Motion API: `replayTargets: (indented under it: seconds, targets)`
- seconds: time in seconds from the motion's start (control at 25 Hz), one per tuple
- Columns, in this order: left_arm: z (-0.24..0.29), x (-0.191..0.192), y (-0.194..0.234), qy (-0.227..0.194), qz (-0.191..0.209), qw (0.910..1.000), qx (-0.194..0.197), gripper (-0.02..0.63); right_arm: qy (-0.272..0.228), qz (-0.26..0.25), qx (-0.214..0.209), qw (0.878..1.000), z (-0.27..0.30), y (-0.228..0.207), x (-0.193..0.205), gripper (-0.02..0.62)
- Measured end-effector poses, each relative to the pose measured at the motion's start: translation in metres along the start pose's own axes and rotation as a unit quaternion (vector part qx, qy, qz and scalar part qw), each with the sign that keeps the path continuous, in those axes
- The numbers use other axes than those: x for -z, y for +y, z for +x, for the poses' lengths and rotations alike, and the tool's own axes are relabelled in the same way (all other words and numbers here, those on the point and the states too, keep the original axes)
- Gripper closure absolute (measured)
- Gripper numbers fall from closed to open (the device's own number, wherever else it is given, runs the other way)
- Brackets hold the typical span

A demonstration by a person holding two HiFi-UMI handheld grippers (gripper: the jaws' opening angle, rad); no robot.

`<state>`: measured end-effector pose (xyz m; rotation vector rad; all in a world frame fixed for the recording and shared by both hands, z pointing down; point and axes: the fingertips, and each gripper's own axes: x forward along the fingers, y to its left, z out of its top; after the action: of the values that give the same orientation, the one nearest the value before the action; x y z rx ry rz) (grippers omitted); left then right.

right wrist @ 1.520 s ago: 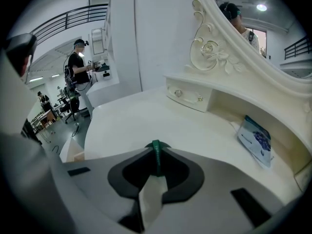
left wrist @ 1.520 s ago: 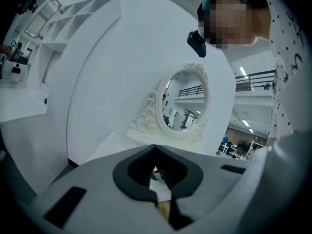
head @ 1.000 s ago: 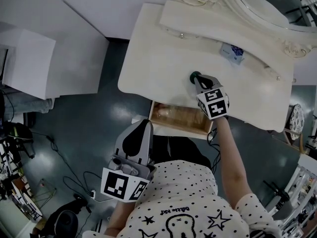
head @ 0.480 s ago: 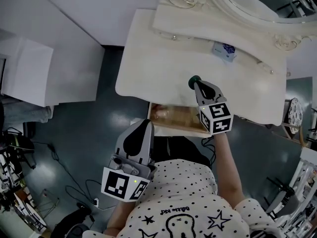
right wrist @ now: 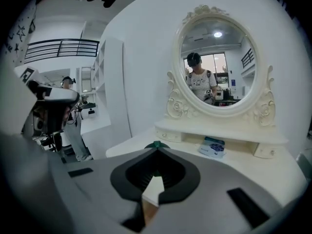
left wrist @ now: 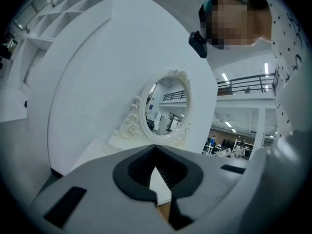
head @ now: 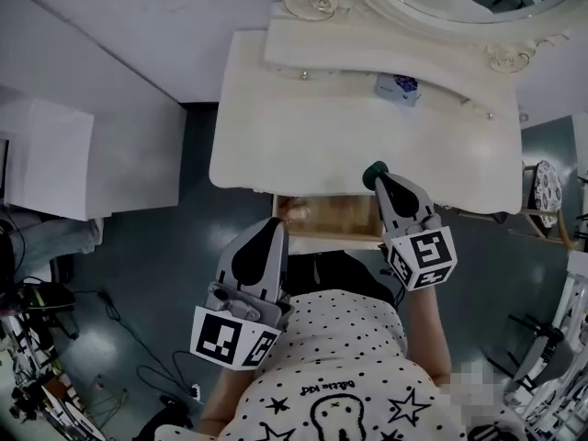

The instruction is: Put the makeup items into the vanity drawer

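The cream vanity table [head: 294,127] has its wooden drawer [head: 342,220] pulled open under the front edge. My right gripper [head: 380,180] hovers over the drawer's right end, shut on a small dark green item [head: 374,169] that sticks out past the jaw tips. The right gripper view shows only the top of this green item [right wrist: 157,144] above my right gripper [right wrist: 156,151]. A blue and white packet [head: 397,87] [right wrist: 213,146] lies at the back of the tabletop. My left gripper [head: 272,227] [left wrist: 155,151] is held near my body, shut with nothing in it, its tip at the drawer's left front.
An oval mirror [right wrist: 217,74] in a carved frame stands on a raised shelf [head: 386,53] at the back of the vanity. A pale object [head: 292,211] lies in the drawer's left end. White panels [head: 46,154] stand to the left over dark floor [head: 156,265].
My right gripper has drawn back from the middle of the tabletop to the front edge over the drawer, carrying the green item. The left gripper has stayed put.
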<state>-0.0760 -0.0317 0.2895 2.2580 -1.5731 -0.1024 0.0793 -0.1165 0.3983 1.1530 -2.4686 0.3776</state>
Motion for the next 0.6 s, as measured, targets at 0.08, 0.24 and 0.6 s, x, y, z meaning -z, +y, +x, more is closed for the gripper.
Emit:
replayTargets:
  seconds: [0.08,0.24,0.6]
  targets:
    - [0.001,0.001,-0.001,0.001,0.005,1.0000,0.004,0.609,-0.004,0.011,0.011,1.000,-0.016,-0.001,0.004,0.587]
    - [0.004,0.004,0.001,0.007,0.011,0.9999,0.006,0.610,-0.013,0.017,0.026,0.999,-0.042,0.001,0.009,0.586]
    - [0.002,0.004,-0.005,0.010,0.015,0.9997,0.017,0.610,-0.027,0.029,0.039,0.998,-0.075,0.018,0.011,0.586]
